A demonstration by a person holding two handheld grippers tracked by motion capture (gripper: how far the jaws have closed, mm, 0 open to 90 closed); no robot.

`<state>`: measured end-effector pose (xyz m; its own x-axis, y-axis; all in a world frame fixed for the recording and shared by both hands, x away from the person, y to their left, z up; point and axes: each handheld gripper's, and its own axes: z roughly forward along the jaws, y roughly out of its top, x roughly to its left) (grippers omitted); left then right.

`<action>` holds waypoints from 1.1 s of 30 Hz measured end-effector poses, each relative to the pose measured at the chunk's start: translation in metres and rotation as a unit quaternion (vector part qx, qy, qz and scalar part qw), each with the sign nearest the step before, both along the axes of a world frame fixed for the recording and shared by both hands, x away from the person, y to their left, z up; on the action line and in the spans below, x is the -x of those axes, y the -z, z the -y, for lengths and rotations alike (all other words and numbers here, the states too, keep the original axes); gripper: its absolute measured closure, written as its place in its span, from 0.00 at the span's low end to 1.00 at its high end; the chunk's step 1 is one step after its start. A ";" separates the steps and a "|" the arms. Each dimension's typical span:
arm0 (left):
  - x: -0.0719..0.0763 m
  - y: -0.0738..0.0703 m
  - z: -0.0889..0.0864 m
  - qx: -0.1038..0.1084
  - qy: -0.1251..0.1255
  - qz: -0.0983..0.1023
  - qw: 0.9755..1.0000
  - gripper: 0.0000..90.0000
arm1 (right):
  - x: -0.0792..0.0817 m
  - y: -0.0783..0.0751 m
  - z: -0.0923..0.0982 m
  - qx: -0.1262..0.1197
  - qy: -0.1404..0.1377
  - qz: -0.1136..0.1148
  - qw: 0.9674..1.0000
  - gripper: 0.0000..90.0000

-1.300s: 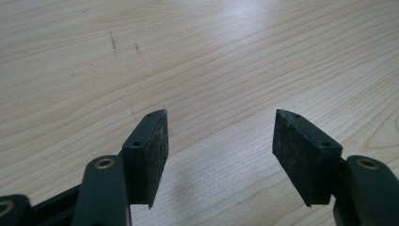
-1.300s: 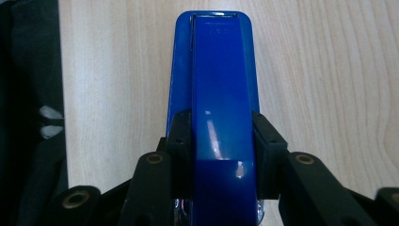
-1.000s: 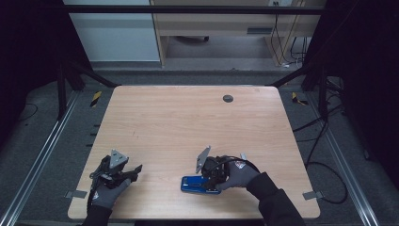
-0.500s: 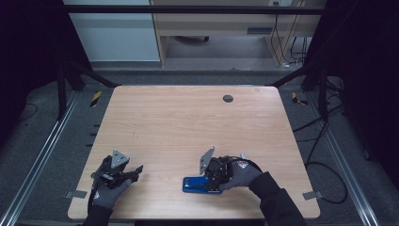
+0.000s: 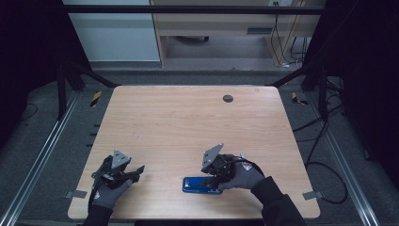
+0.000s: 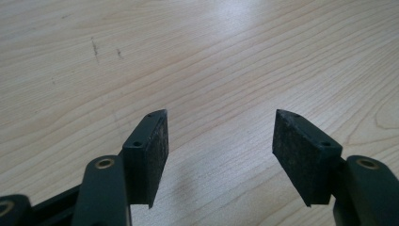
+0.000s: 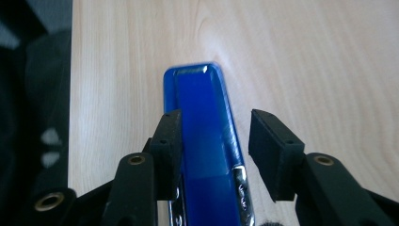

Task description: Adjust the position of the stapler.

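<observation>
— Counting things on the wooden table: what do you get?

— One blue stapler, lying flat near the front edge, right of the middle. Two grippers, one per gloved hand. One dark round grommet sits at the far side.

— How does the right gripper stand?

— Its jaws have just been opening. The stapler lies between them; one pad is at its side, the other stands off with a gap showing, so nothing is clamped.

— And the left gripper?

— Jaws spread wide over bare wood, holding nothing. In the high view that gripper sits near the front left, well apart from the stapler.
</observation>
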<state>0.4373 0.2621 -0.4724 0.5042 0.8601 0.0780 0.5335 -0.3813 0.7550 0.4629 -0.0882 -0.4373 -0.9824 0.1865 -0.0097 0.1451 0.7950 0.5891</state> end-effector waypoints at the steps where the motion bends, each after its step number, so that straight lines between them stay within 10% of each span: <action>1: 0.000 0.000 0.000 0.000 0.000 0.000 1.000 0.41 | 0.002 -0.002 0.001 -0.010 0.013 0.006 1.000 0.62; 12: 0.007 -0.013 0.013 0.005 0.030 0.018 0.999 0.44 | 0.019 -0.013 0.019 -0.096 0.089 0.035 0.991 0.66; 18: 0.010 -0.023 0.030 0.005 0.060 0.025 0.998 0.48 | 0.029 -0.017 0.042 -0.144 0.182 0.064 0.971 0.74; 24: 0.013 -0.035 0.050 0.010 0.094 0.030 0.995 0.51 | 0.038 -0.015 0.059 -0.158 0.229 0.071 0.958 0.83; 33: 0.009 -0.047 0.081 0.020 0.136 0.031 0.990 0.52 | 0.048 -0.005 0.074 -0.164 0.249 0.052 0.953 0.94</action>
<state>0.4283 0.1813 -0.4257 0.7127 0.6963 0.0855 0.3673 -0.4742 0.8002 0.4147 -0.1625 -0.4324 -0.7677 0.6397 0.0375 0.3843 0.4129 0.8257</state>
